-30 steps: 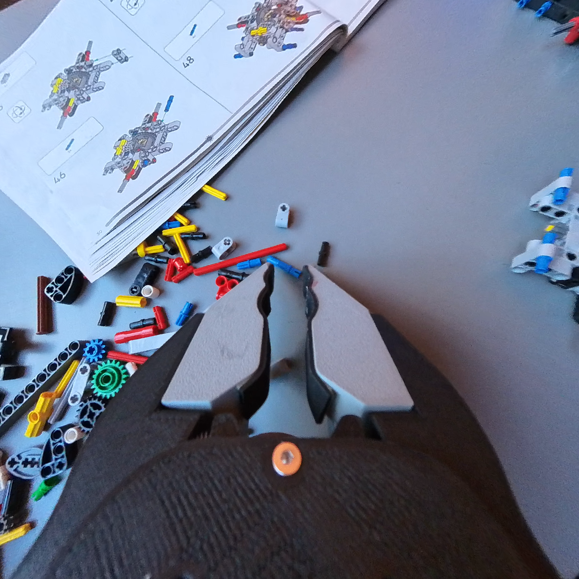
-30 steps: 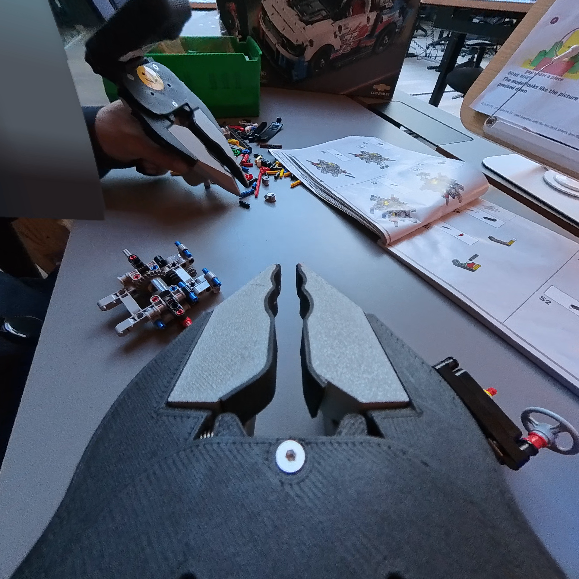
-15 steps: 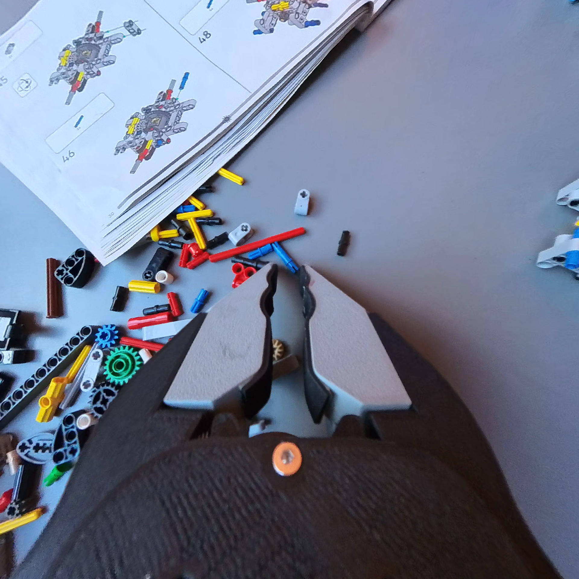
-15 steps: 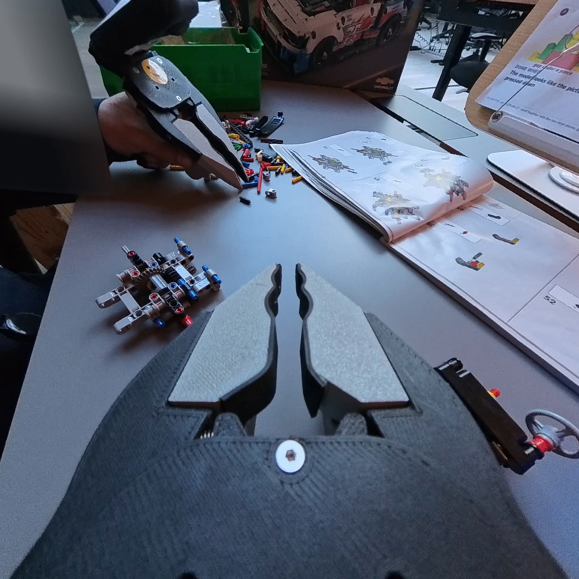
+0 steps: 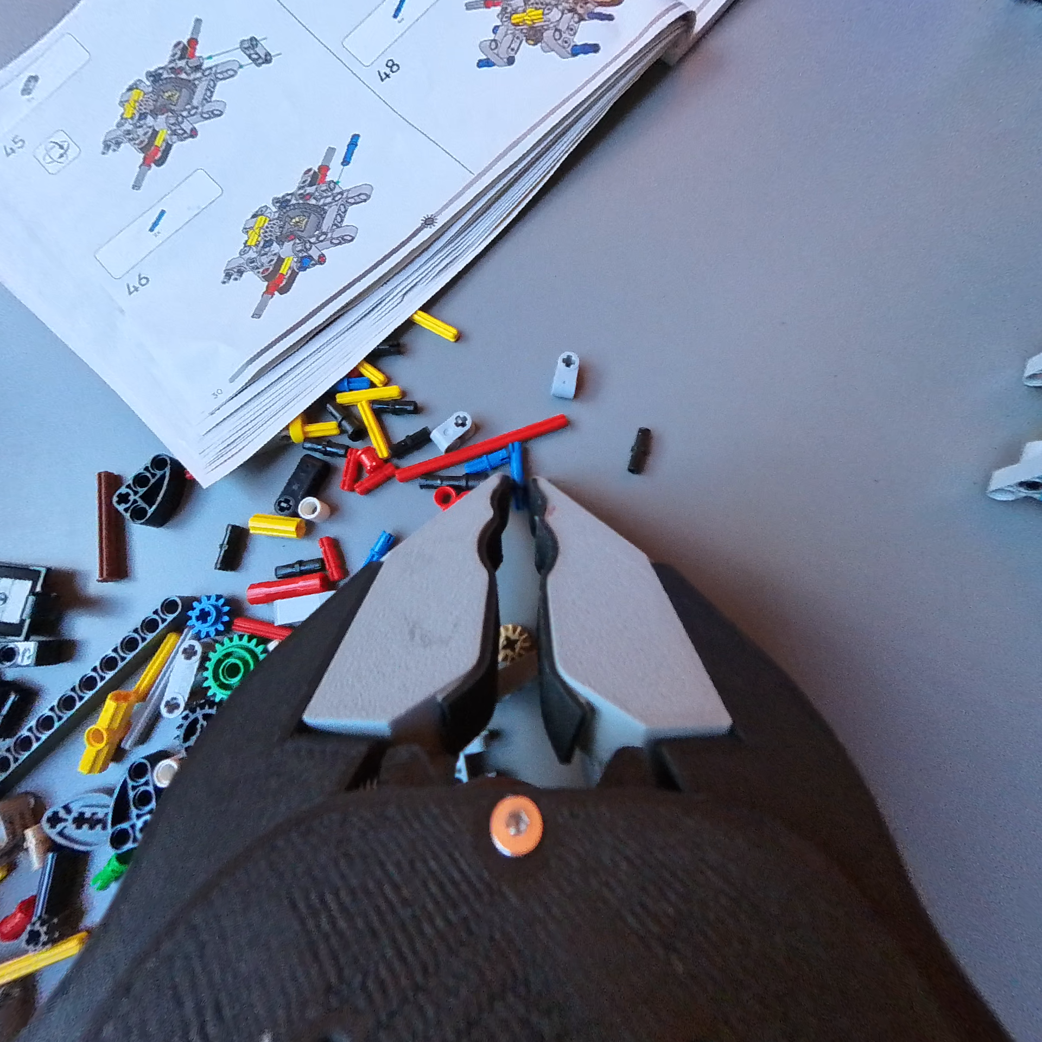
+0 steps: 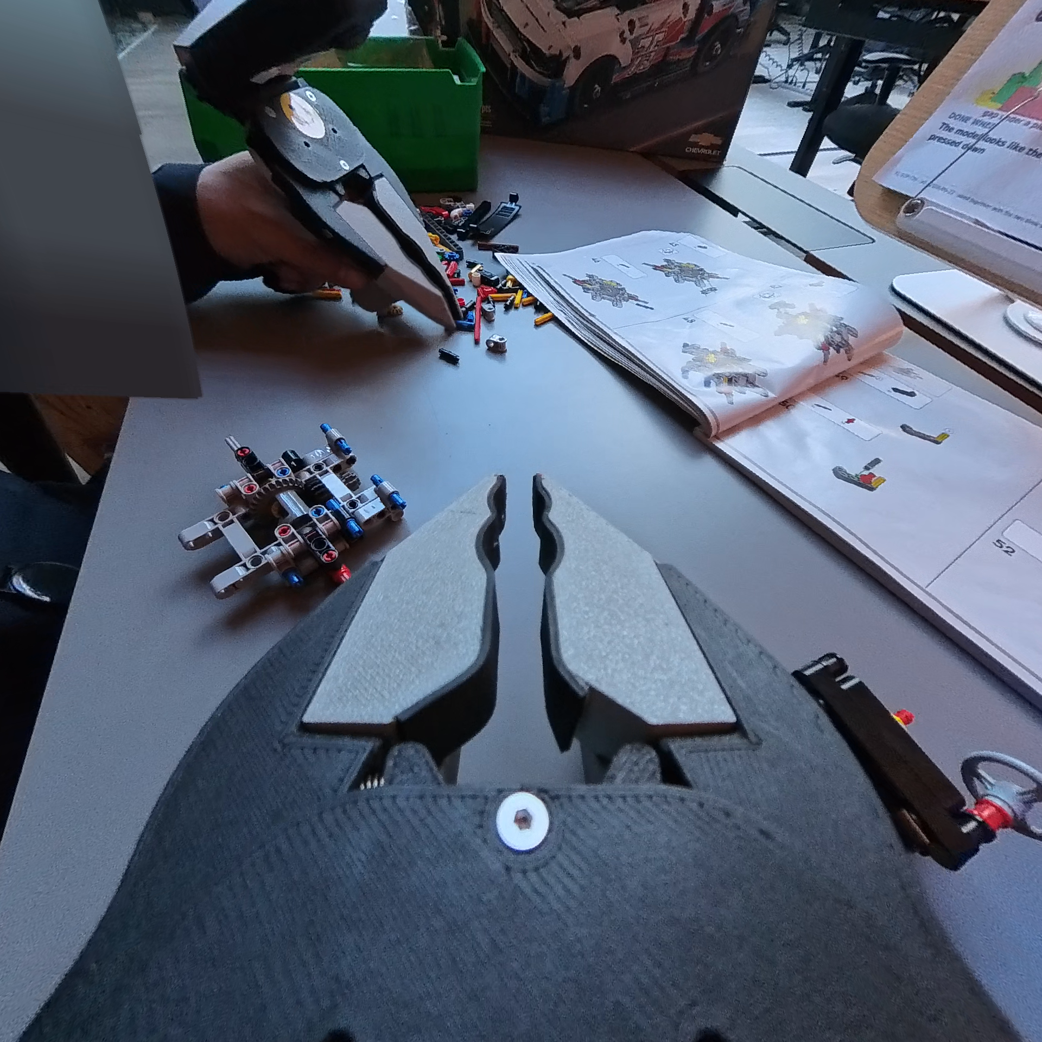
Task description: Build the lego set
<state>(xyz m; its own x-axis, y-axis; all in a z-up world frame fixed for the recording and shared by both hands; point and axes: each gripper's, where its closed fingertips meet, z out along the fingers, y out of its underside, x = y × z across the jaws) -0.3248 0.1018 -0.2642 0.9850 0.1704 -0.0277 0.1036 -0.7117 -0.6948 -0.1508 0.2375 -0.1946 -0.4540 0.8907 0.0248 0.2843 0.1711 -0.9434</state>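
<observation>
While clamped in the left jaws, blue pin (image 5: 516,463) lengthwise along them; right jaws slightly apart, bare.

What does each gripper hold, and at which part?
Left gripper: shut on the near end of a blue pin. Right gripper: nothing between its fingers.

On the plain grey table (image 5: 789,282), beside the white paper instruction booklet (image 5: 254,169) with grey, yellow and red diagrams, lie a long red plastic axle (image 5: 479,448), yellow plastic pins (image 5: 369,394), short black plastic pegs (image 5: 639,450), a blue plastic pin (image 5: 516,459) and a green plastic gear (image 5: 232,665).
</observation>
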